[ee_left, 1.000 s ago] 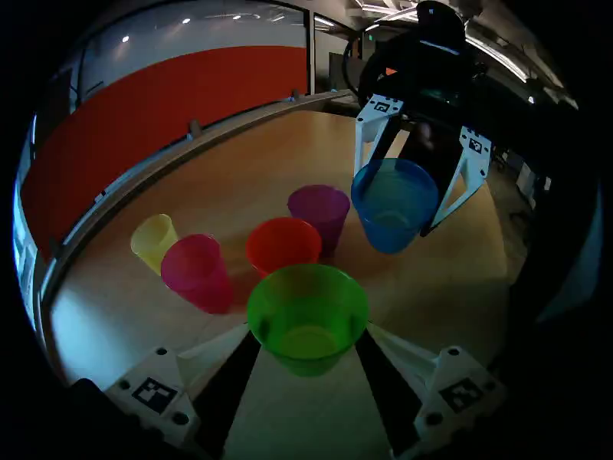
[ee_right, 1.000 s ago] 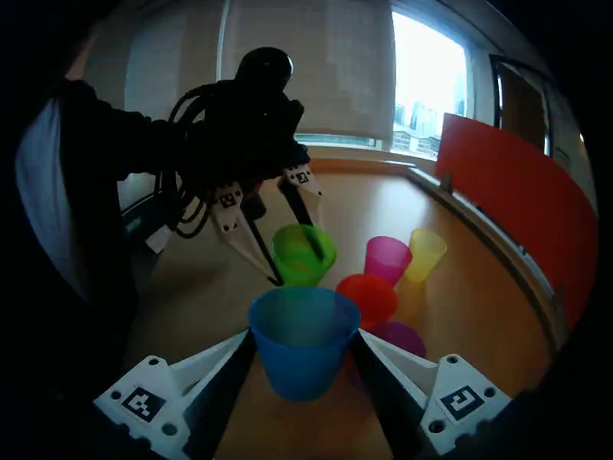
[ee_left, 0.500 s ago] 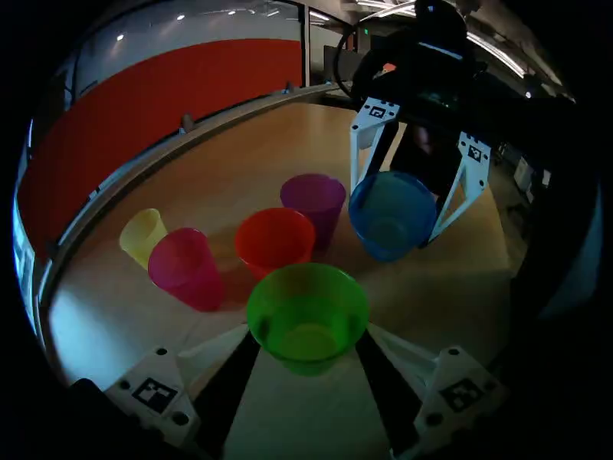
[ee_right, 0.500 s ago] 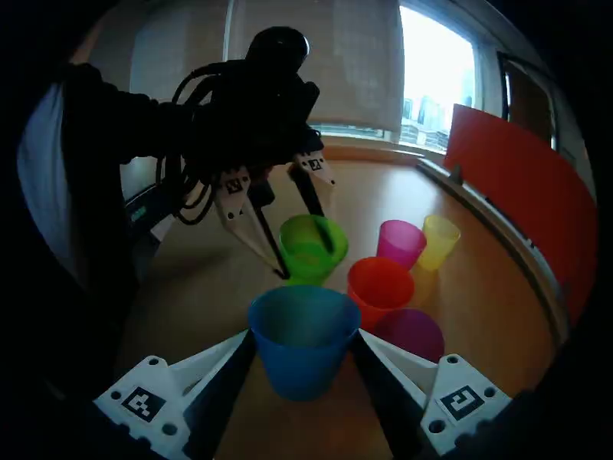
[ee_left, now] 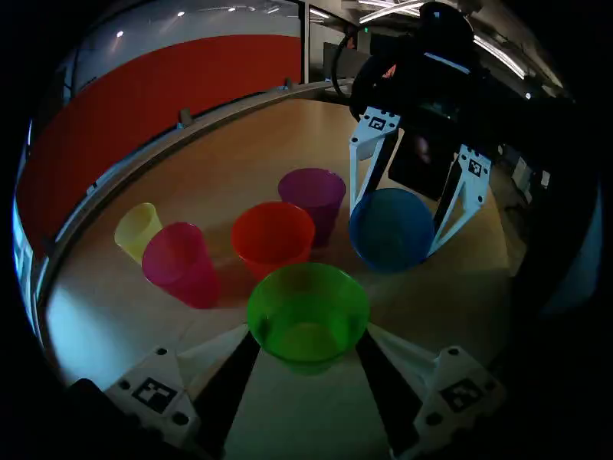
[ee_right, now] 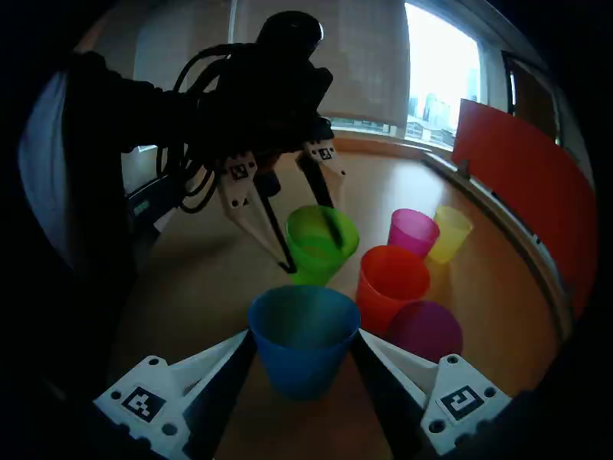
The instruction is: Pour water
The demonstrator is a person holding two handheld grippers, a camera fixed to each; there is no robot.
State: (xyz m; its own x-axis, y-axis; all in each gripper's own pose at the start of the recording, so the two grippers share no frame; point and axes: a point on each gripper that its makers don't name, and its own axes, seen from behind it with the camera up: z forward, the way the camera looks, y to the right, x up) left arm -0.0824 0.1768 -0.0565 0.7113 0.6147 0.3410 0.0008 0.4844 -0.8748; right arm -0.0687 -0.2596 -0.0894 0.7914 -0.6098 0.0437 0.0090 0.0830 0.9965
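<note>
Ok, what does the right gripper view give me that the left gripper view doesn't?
Right gripper view: the bright window, the person's dark sleeve, and the left gripper seen from outside, shut on the green cup. Left gripper view: ceiling light strips, and the right gripper seen from outside, shut on the blue cup. Both: the wooden table, the red partition, and the orange cup, purple cup, pink cup and yellow cup clustered together.
</note>
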